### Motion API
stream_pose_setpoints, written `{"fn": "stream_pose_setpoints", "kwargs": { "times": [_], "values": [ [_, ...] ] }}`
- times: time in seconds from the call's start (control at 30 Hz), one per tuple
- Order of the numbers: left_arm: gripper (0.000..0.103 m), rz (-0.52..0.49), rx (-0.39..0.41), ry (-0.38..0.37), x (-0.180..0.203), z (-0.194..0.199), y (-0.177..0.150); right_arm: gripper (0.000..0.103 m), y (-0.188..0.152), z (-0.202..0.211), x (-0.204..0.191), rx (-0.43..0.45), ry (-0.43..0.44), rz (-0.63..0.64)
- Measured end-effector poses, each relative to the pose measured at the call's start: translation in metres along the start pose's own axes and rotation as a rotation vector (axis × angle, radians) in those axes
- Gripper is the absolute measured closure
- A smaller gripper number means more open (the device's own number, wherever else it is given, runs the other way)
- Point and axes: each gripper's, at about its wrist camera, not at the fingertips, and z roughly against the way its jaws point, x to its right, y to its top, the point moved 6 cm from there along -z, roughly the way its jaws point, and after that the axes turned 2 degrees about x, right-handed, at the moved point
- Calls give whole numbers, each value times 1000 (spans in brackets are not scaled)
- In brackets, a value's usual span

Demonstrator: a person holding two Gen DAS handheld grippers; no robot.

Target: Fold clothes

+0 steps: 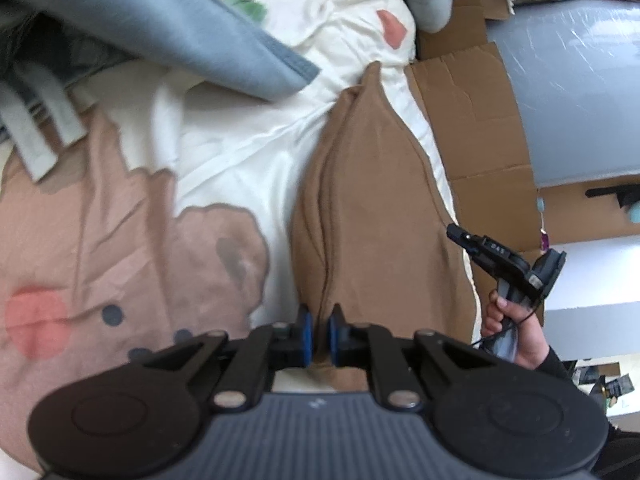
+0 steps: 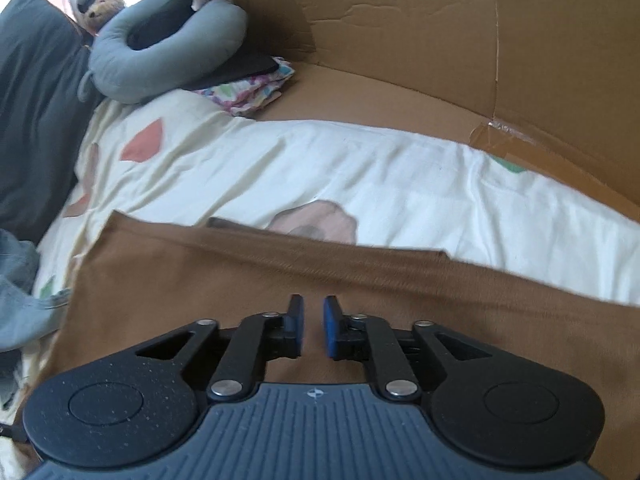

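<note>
Here, your left claw [image 1: 318,330] sits pinched nearly together on a raised ridge of the brown garment [image 1: 372,216], the blue pads pressing the cloth from both sides. The garment lies lengthwise on the cream patterned bedsheet [image 1: 224,152], close along the sheet's edge that meets the flattened cardboard [image 1: 476,120], with a blue-grey garment [image 1: 168,24] heaped beyond it on the same sheet.

Your right claw [image 2: 313,330] hangs just above the brown garment with its pads a little apart and nothing between them; only flat cloth shows in the gap. From the left wrist view you can see your right hand [image 1: 516,332] holding that tool off the garment's cardboard side.

The risk, judged from this: you hold the garment by one point only. If you lift or swing the left side alone, the free part is likely to drag across the bedsheet, bunch, and twist the fold line. The left pinch also looks shallow, on a ridge rather than an edge, so the cloth could slip out under its own weight. And the garment lies close to the bedsheet's edge; a pull toward the cardboard could slide it off the sheet.
</note>
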Motion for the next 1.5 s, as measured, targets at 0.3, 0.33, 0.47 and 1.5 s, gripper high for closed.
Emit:
{"fn": "stream_pose_setpoints", "kwargs": {
  "times": [0.3,0.33,0.47,1.5],
  "values": [
    [95,-67,-43,42,43,0,15,66,-48,38,-52,-32,188,50],
    [95,-75,-47,43,50,0,17,66,-53,40,-59,-34,204,57],
    [95,-144,-94,69,74,-3,20,66,-71,54,-83,-13,234,88],
    [95,-118,-174,22,162,-53,30,42,-89,85,-195,126,376,402]
  ]
}}
